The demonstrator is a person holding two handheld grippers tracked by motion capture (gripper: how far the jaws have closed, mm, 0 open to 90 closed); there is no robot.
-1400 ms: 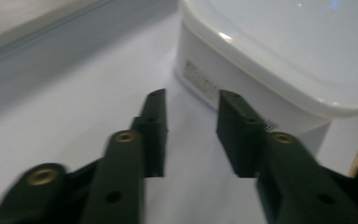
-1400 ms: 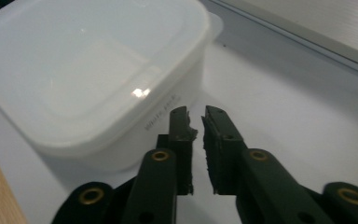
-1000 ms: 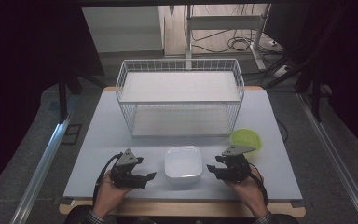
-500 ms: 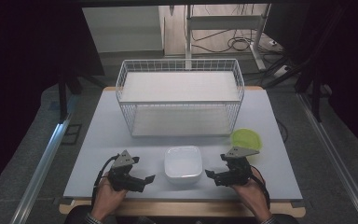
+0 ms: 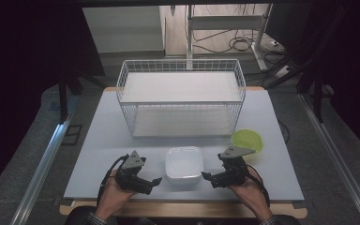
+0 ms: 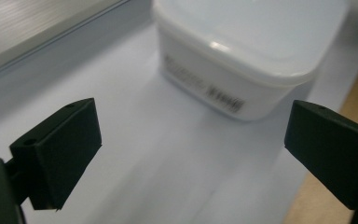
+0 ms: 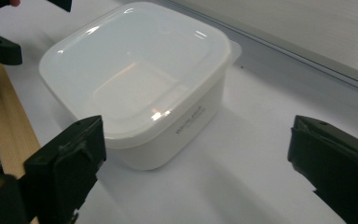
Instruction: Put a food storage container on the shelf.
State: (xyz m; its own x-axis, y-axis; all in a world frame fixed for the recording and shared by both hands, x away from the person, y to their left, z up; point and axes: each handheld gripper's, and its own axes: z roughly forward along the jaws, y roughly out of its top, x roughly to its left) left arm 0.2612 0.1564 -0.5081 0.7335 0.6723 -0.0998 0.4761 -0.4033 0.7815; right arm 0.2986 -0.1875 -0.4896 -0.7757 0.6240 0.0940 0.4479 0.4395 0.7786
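Beside the lidded white container (image 5: 183, 162), left gripper (image 5: 155, 181) and right gripper (image 5: 206, 177) have just been opening, nothing between the jaws; approach step, next likely closing in on its sides.

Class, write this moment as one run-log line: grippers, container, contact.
left gripper: jaws open, empty | right gripper: jaws open, empty | lidded white container: on table between them, untouched | jaws just opening

Pale table (image 5: 98, 140), white wire basket (image 5: 180, 101) at back, lidded white container (image 5: 183, 162) near front, green bowl (image 5: 247, 140) at right
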